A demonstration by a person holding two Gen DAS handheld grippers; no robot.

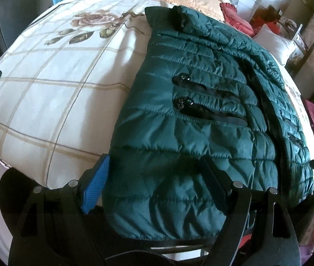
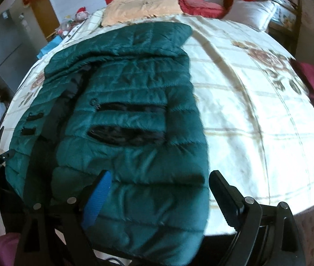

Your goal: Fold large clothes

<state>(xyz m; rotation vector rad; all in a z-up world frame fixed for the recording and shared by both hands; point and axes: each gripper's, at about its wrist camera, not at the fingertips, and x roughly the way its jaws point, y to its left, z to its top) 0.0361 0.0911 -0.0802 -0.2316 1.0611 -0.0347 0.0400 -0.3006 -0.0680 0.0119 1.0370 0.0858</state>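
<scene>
A dark green quilted puffer jacket [image 1: 192,115] lies lengthwise on the bed, with black zip pockets facing up and its hem hanging over the near edge. It also shows in the right wrist view [image 2: 125,119]. My left gripper [image 1: 157,175] is open, its jaws straddling the jacket's left hem corner. My right gripper [image 2: 159,190] is open, its jaws either side of the jacket's right hem corner. The left gripper's tip [image 2: 3,157] shows at the left edge of the right wrist view.
The bed has a cream checked quilt with rose prints [image 1: 52,93], also seen in the right wrist view [image 2: 256,102]. An orange blanket [image 2: 141,6], a red cushion [image 2: 199,4] and a white pillow [image 2: 252,13] lie at the headboard end. Clutter and a grey cabinet [image 2: 3,44] stand at the left.
</scene>
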